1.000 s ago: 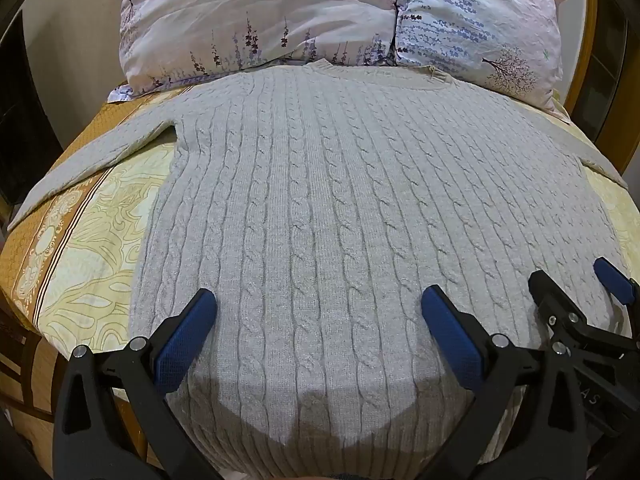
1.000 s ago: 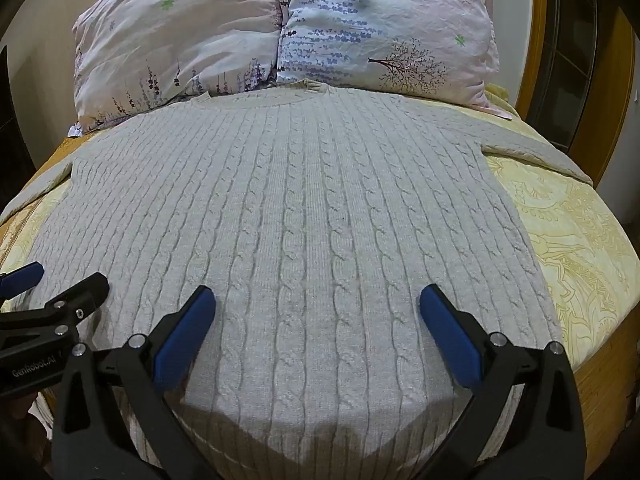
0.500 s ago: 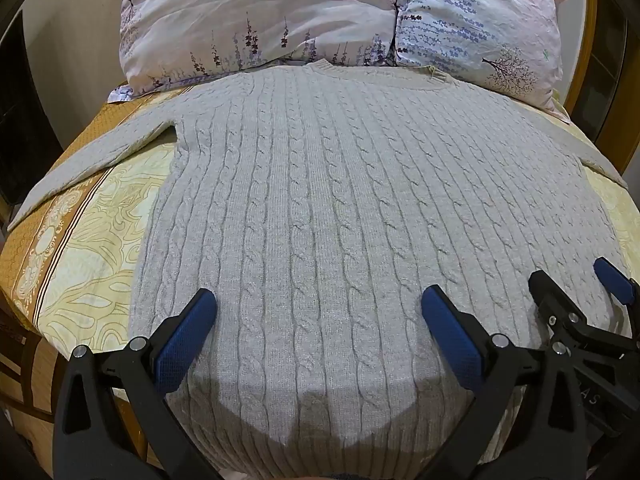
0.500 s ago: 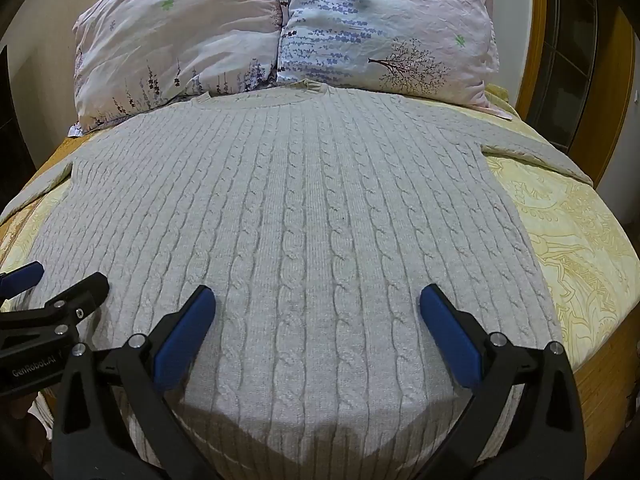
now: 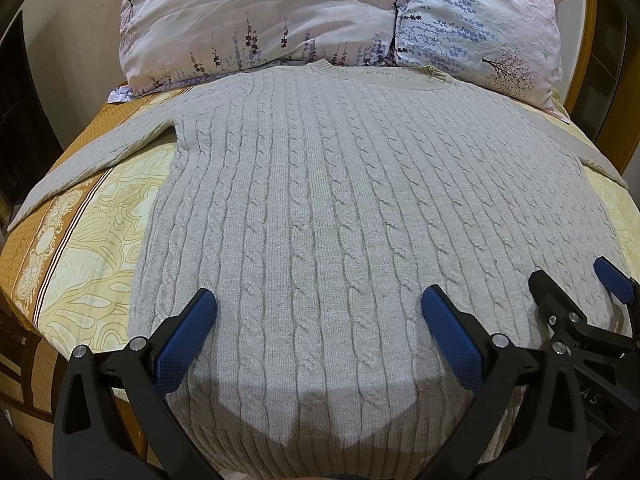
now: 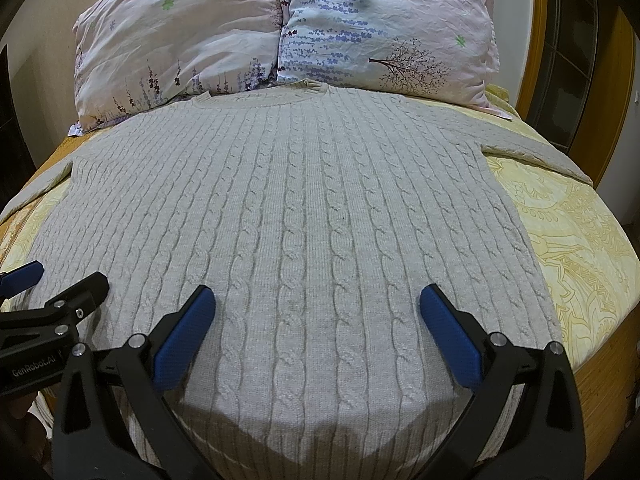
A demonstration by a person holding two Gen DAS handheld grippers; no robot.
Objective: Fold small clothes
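The grey cable-knit sweater (image 5: 340, 216) lies flat on the bed (image 5: 80, 240), collar at the pillows (image 5: 280, 16). Left tongs (image 5: 316, 320) and right tongs (image 6: 316, 320) gape wide, empty, above its hem. Soft, thick, probably floppy: best gripped at hem corners or shoulders.
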